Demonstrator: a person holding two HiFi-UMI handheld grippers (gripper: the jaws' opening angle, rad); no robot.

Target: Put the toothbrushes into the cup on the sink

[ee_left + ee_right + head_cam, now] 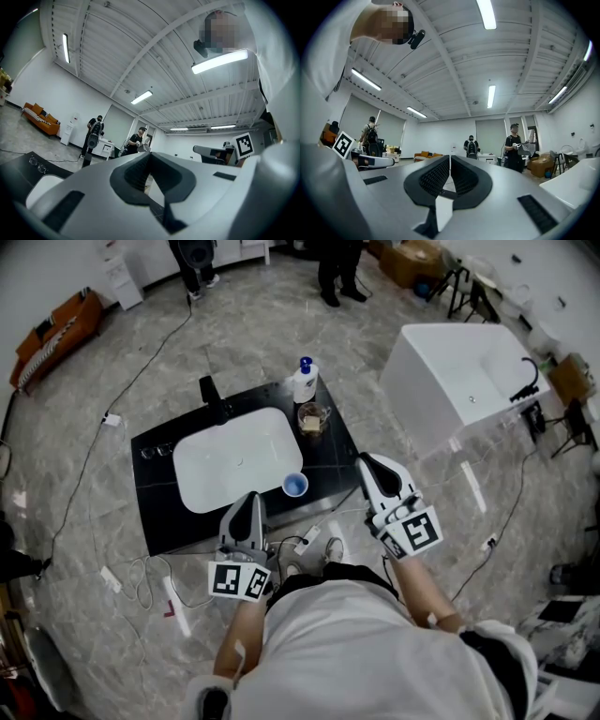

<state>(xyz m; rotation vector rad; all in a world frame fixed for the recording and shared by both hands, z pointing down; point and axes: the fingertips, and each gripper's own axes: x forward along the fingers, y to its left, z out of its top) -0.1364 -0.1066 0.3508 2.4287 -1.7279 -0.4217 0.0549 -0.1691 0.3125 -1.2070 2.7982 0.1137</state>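
I read left tongs [250, 502] and right tongs [367, 465] both pressed together, nothing pinched. Blue cup [294, 485] stands on the black surface [159, 512], just beside the white basin [234, 460].

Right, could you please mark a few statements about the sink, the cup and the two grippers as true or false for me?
1. The left gripper and the right gripper both have their jaws together with nothing between them. True.
2. The blue cup sits inside the white basin. False: it stands on the black counter, just off the basin's corner nearest the right gripper.
3. The blue-capped bottle stands upright at the counter's far edge. True.
4. The right gripper holds a toothbrush. False: it is shut and empty, held in front of the counter.
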